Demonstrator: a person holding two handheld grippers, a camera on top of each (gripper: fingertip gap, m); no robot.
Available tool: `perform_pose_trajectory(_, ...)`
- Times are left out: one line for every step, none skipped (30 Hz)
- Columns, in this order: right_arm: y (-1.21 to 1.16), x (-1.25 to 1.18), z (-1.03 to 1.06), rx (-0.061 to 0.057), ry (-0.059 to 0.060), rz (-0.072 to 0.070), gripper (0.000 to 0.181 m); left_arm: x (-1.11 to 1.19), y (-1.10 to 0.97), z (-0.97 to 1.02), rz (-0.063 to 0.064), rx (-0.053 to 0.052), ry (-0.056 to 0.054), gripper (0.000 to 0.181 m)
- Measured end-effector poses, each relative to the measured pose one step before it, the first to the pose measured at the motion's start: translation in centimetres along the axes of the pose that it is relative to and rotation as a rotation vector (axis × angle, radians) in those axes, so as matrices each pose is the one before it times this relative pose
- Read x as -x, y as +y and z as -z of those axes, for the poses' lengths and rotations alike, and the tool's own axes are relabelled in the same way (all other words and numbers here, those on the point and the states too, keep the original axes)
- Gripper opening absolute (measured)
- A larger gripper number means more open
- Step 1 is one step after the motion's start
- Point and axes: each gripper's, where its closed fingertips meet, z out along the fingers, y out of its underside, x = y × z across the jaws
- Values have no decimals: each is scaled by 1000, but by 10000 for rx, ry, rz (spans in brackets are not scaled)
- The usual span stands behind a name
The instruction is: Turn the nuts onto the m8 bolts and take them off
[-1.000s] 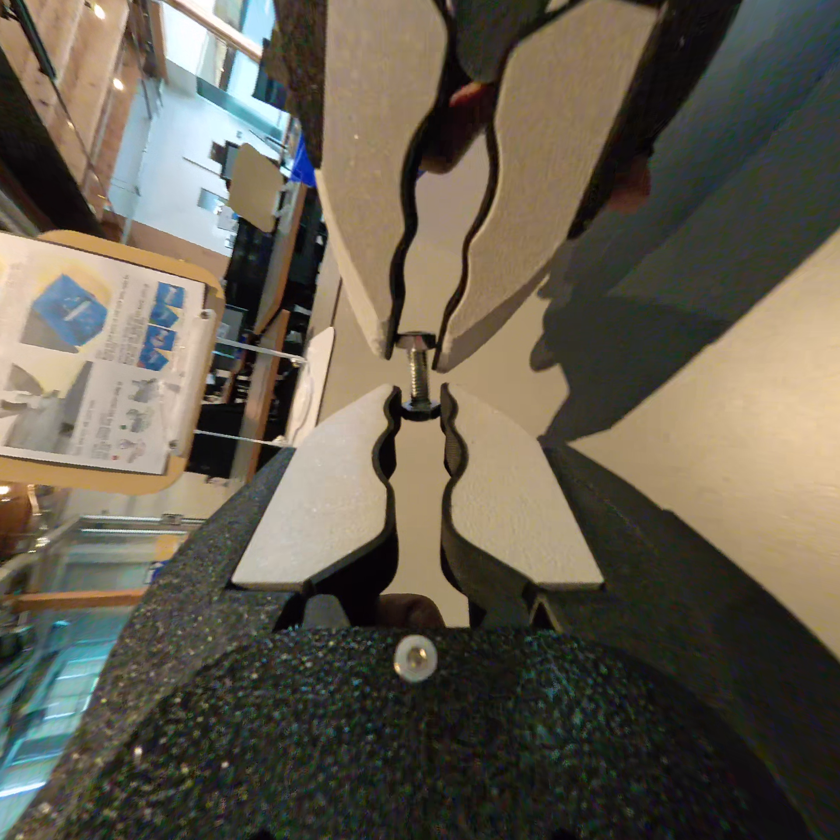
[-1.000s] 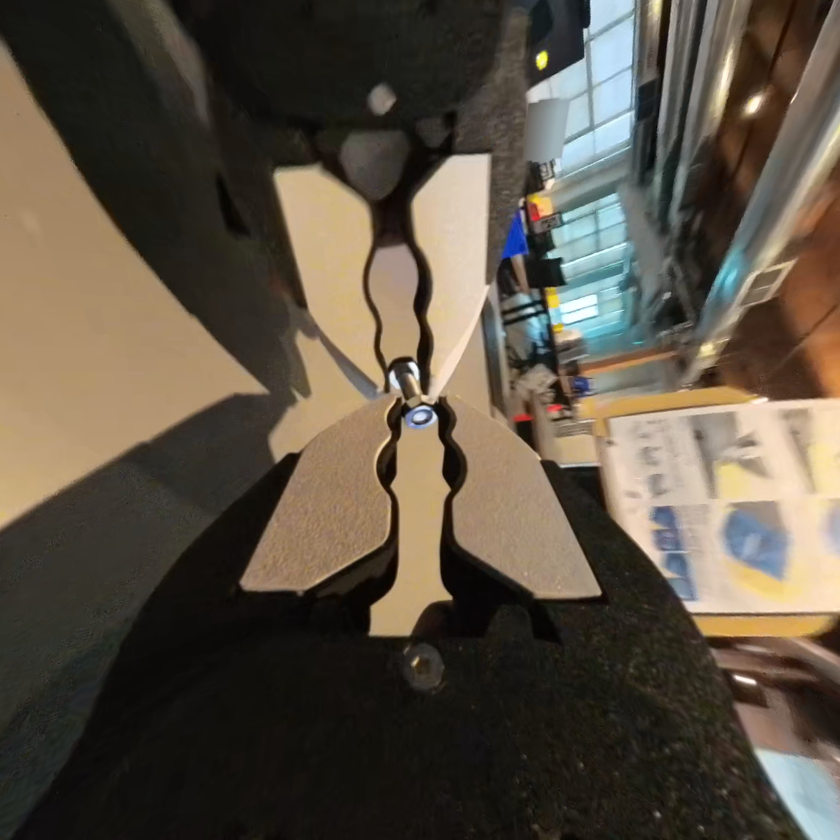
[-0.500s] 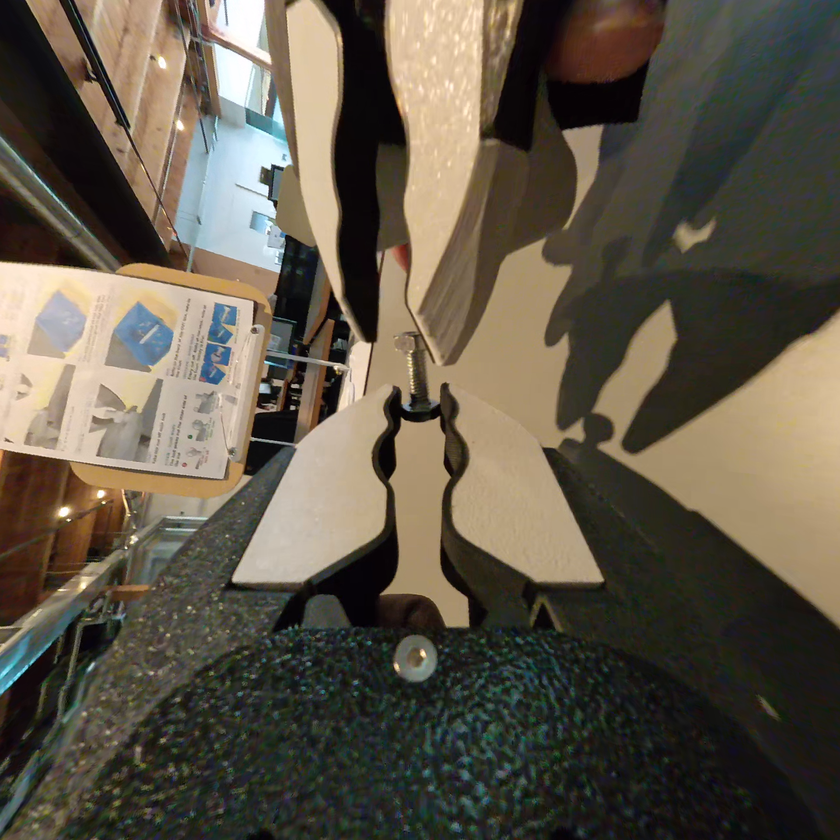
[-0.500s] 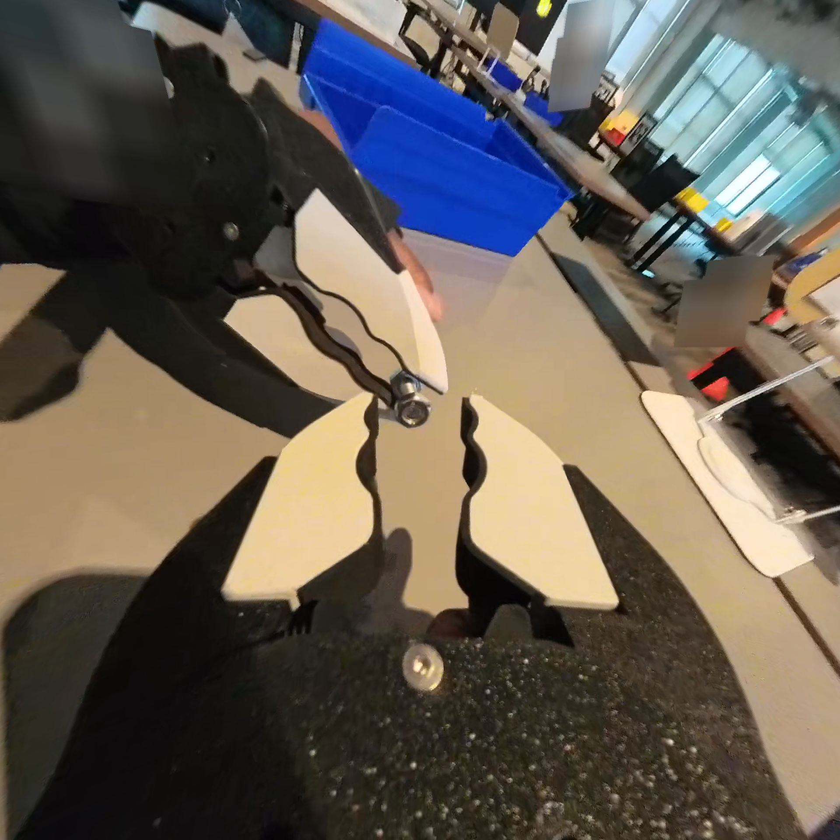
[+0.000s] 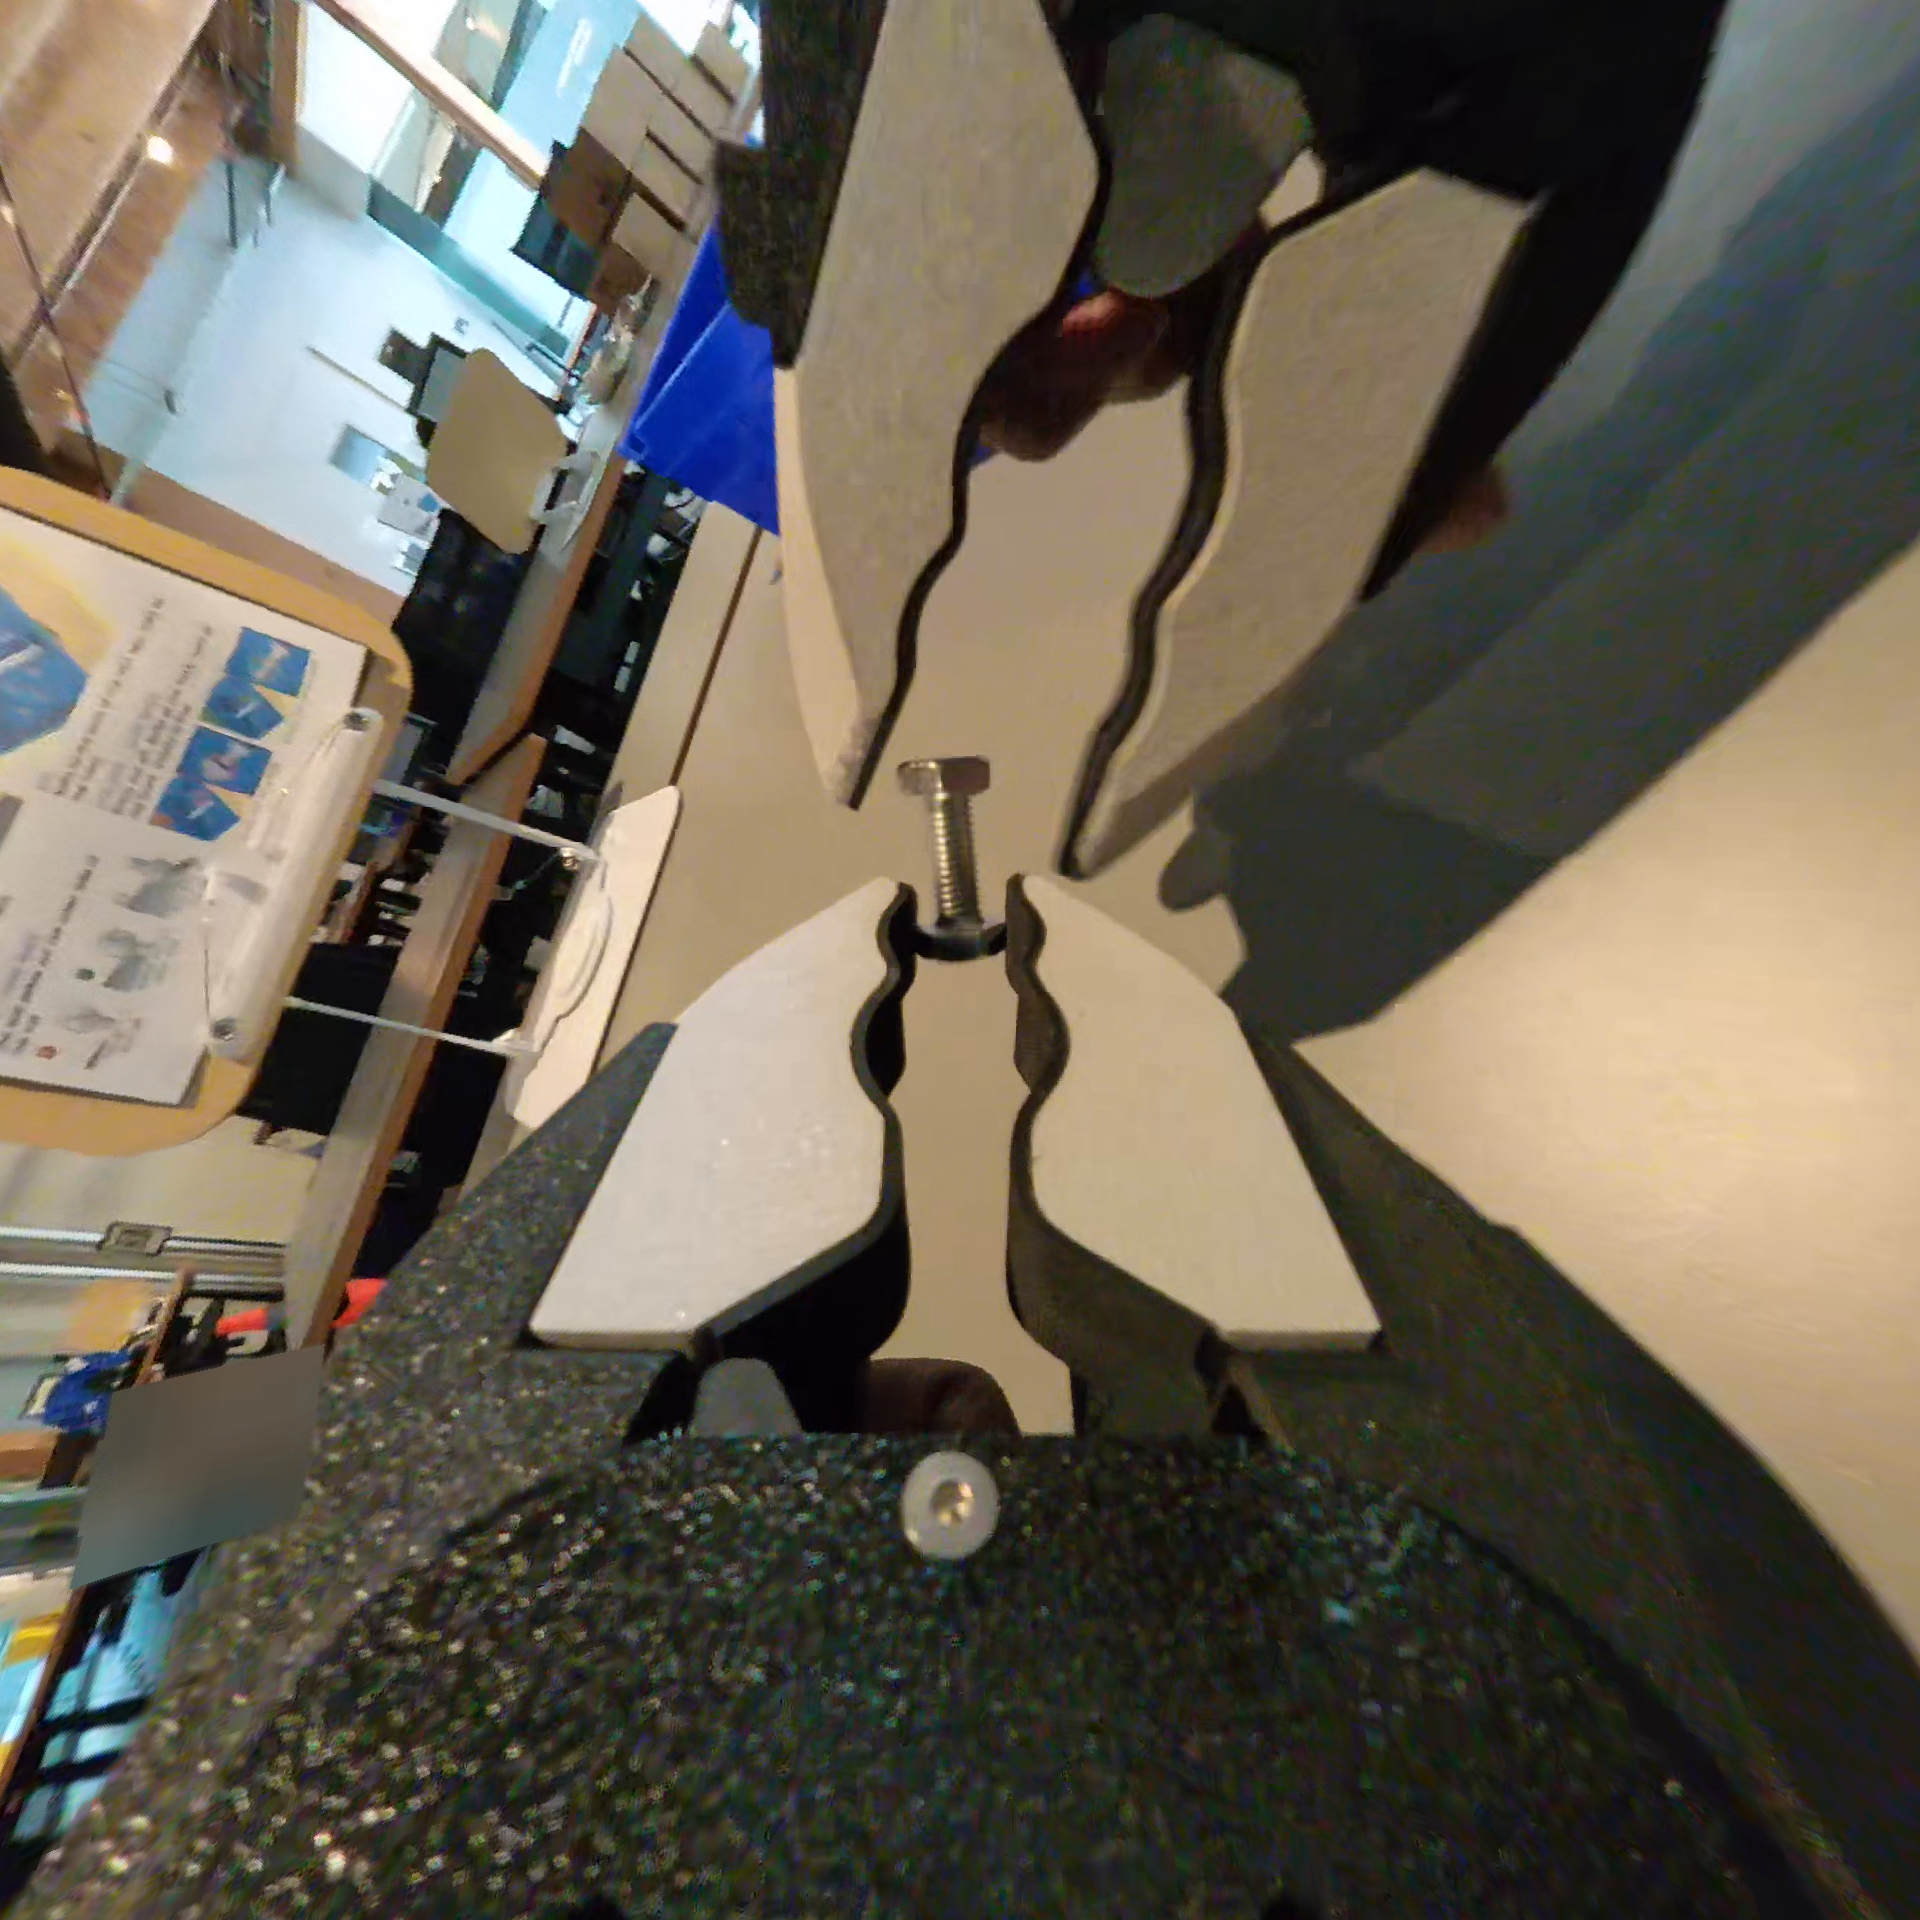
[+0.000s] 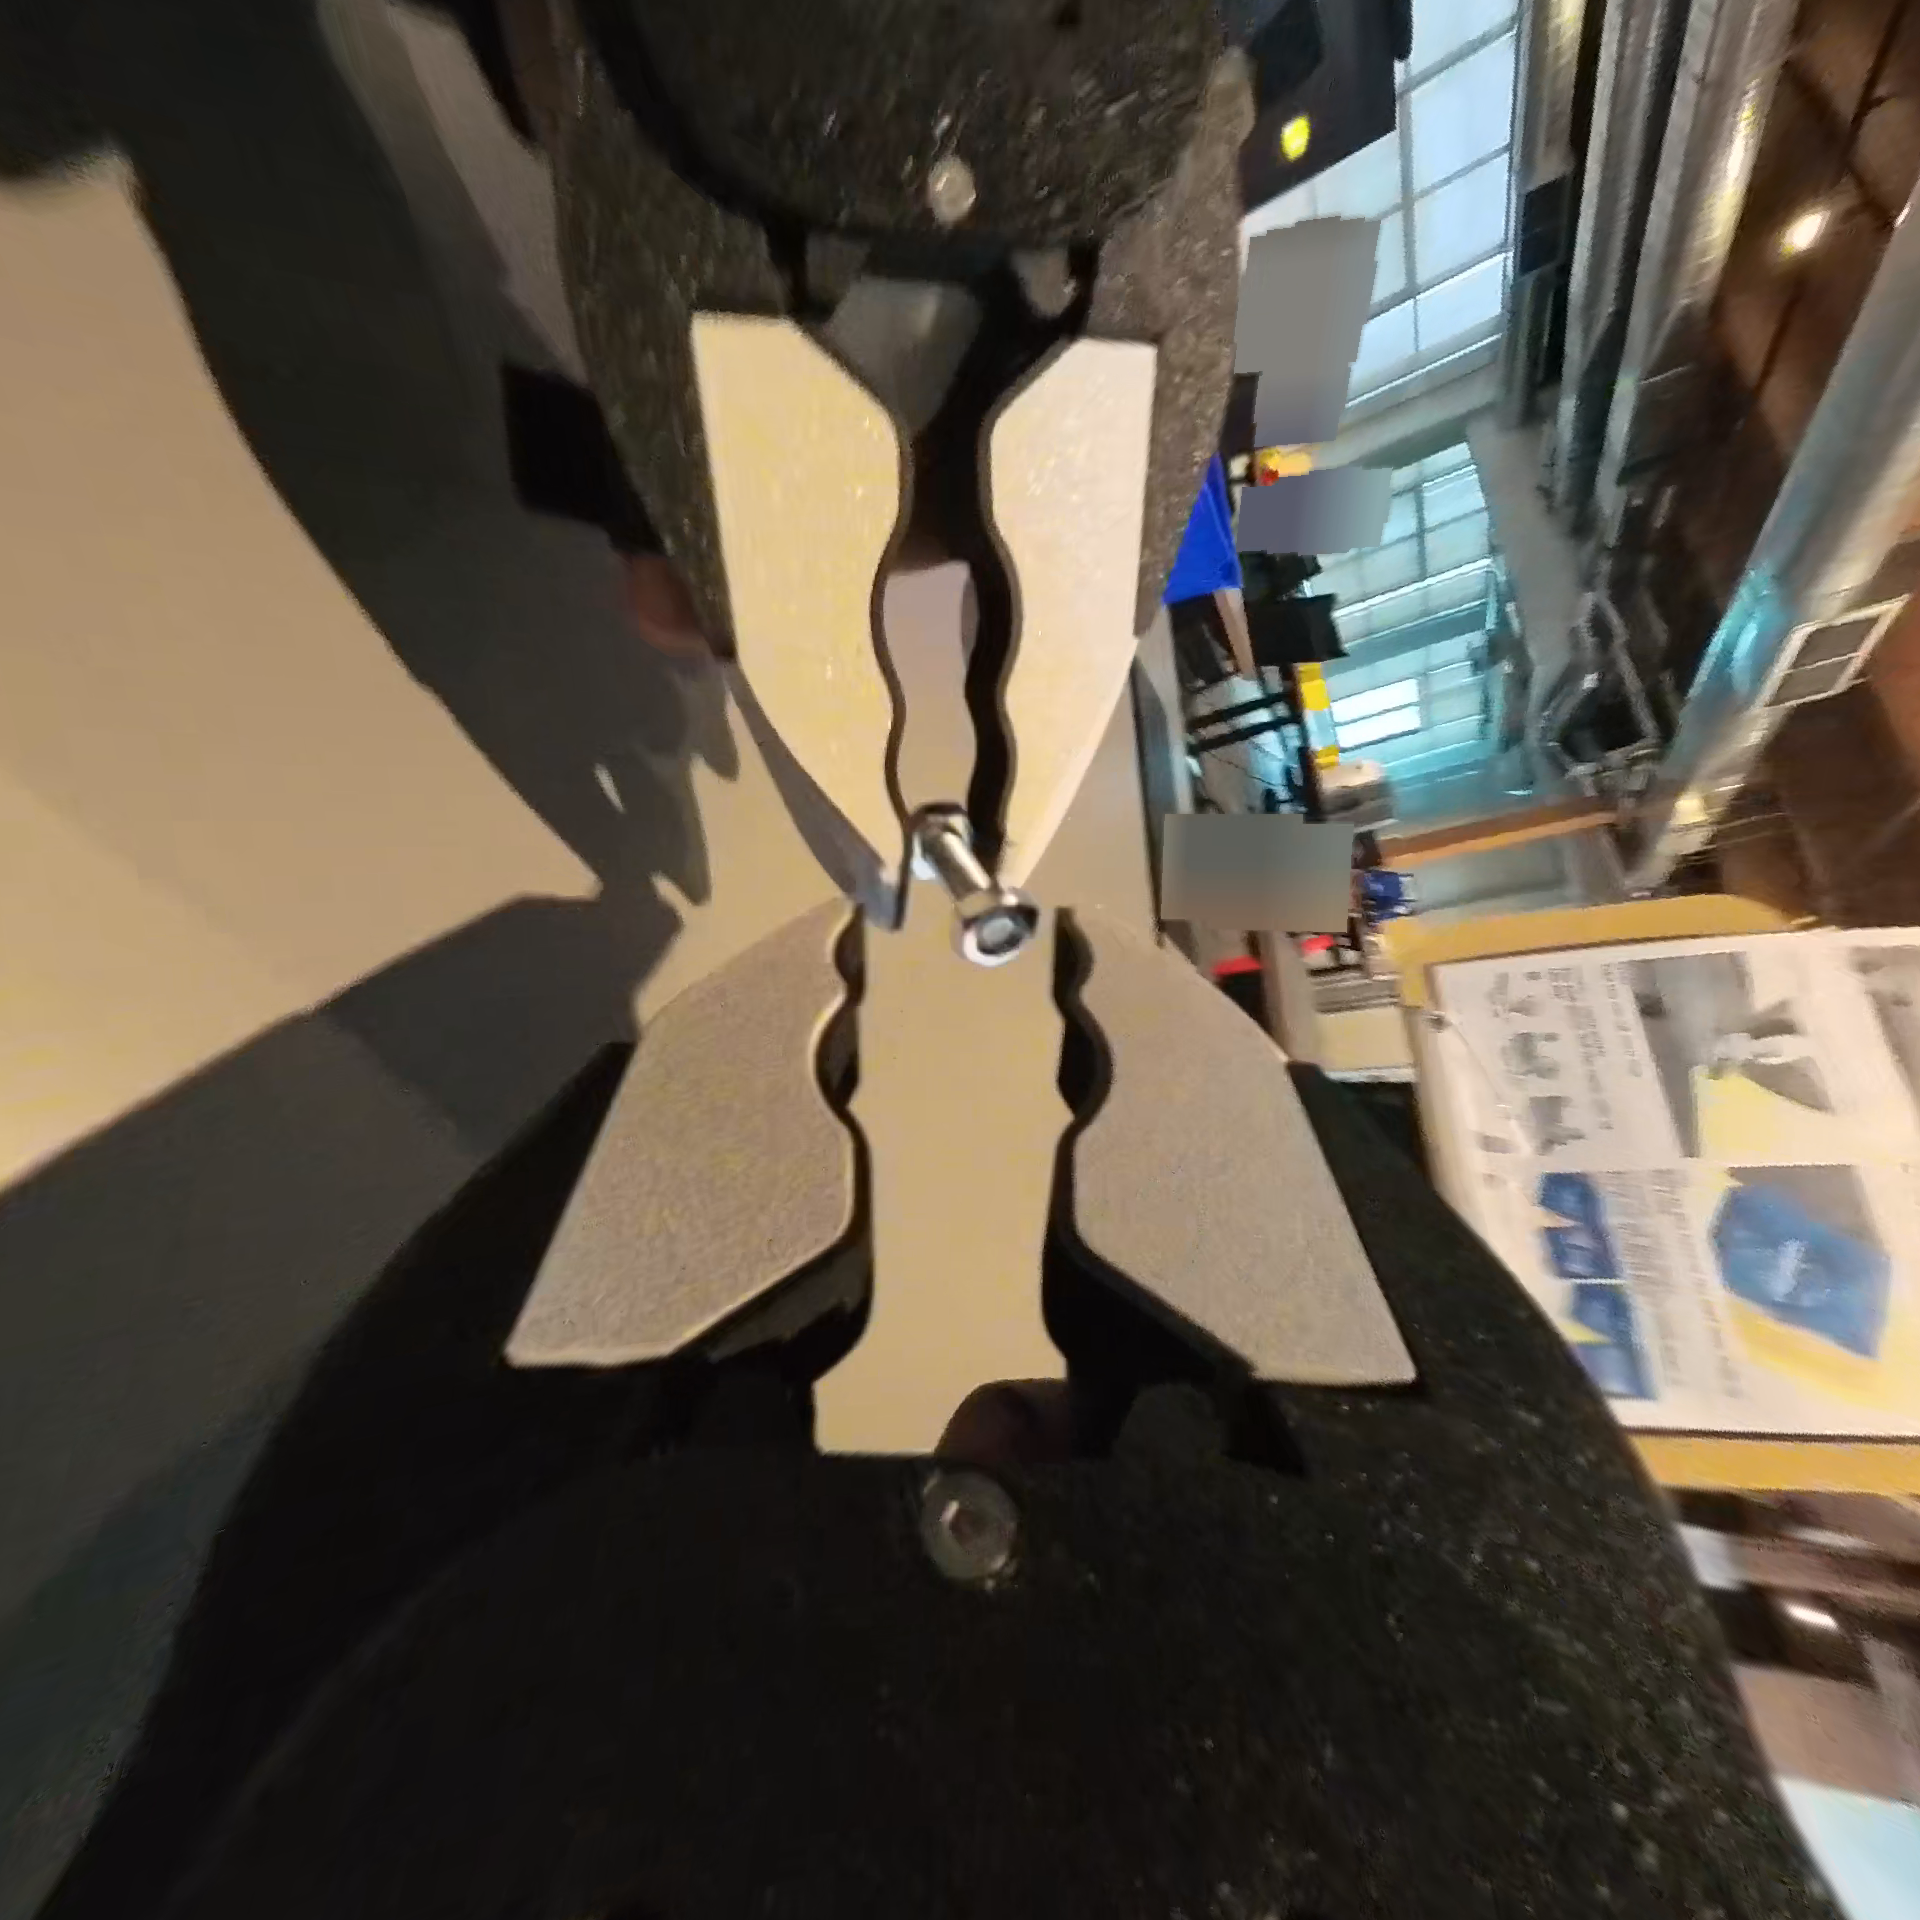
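Beige tabletop (image 5: 1558, 1039) behind; my left gripper (image 5: 961, 914) pinches the nut (image 5: 961, 940) threaded on the bolt (image 5: 951, 842), right gripper (image 6: 956, 925) spread around its head, unscrewing seemingly unfinished.

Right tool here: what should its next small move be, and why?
Probably close the right tool on the bolt head. The left tool pinches the nut at the bolt's far end, while the right tool's fingers flank the head, open and not touching.
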Motion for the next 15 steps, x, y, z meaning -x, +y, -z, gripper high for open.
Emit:
perform_pose_trajectory(-332, 45, 43, -301, -165, -646, 41, 230, 150, -61, -133, 114, -206, 16)
perform_pose_trajectory(-236, 40, 70, -281, -181, -736, 43, 200, 248, -80, -238, 173, -222, 16)
perform_pose_trajectory(-112, 59, 78, -211, -231, -796, 43, 196, 270, -94, -336, 193, -262, 16)
perform_pose_trajectory(-21, 31, 73, -143, -249, -836, 43, 167, 200, -83, -397, 163, -263, 16)
perform_pose_trajectory(20, -55, 48, -109, -202, -850, 40, 137, 86, -55, -408, 105, -245, 16)
perform_pose_trajectory(7, -148, 31, -85, -160, -827, 39, 92, -21, -19, -372, 34, -205, 16)
perform_pose_trajectory(-17, -158, 24, -53, -143, -754, 37, 66, -151, 29, -330, -42, -175, 16)
perform_pose_trajectory(-7, -176, 34, -17, -101, -620, 34, 91, -175, 35, -256, -63, -160, 16)
perform_pose_trajectory(39, -211, 28, 31, -18, -439, 29, 97, -161, 54, -182, -59, -132, 16)
perform_pose_trajectory(117, -126, 38, 84, -21, -256, 26, 117, -170, 67, -148, -81, -120, 16)
perform_pose_trajectory(101, 69, 42, 67, -91, -132, 24, 99, -148, 62, -118, -76, -97, 16)
perform_pose_trajectory(54, 94, 46, 35, -74, -74, 19, 80, -91, 55, -73, -49, -69, 16)
perform_pose_trajectory(64, -6, 19, 56, 5, -2, 15, -2, -47, 21, -56, -24, -20, 16)
perform_pose_trajectory(58, 14, -8, 61, 27, 126, 15, -66, 32, -15, -44, 18, 24, 16)
perform_pose_trajectory(78, 86, -36, 55, 25, 265, 15, -151, 35, -21, -40, 15, 72, 16)
